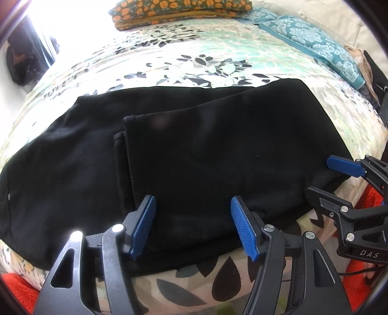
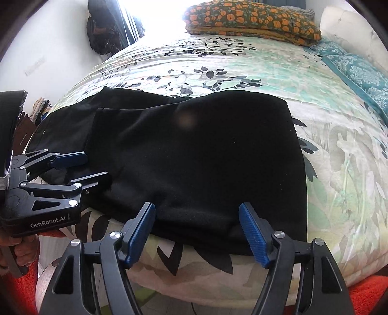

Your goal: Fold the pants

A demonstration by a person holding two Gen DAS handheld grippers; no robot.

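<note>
Black pants (image 1: 194, 150) lie on the bed, with the leg part folded over from the right so the hem ends (image 1: 126, 126) rest across the middle. They also show in the right wrist view (image 2: 206, 157). My left gripper (image 1: 192, 206) is open and empty over the pants' near edge. My right gripper (image 2: 196, 213) is open and empty over the near edge of the folded part. The right gripper shows at the right of the left wrist view (image 1: 325, 177), and the left gripper at the left of the right wrist view (image 2: 94, 164), both open.
The bed has a floral sheet (image 2: 218, 63). An orange-flowered pillow (image 2: 252, 19) lies at the far end and a teal patterned cushion (image 2: 361, 75) at the far right. An orange rug (image 2: 368, 295) lies on the floor below the bed edge.
</note>
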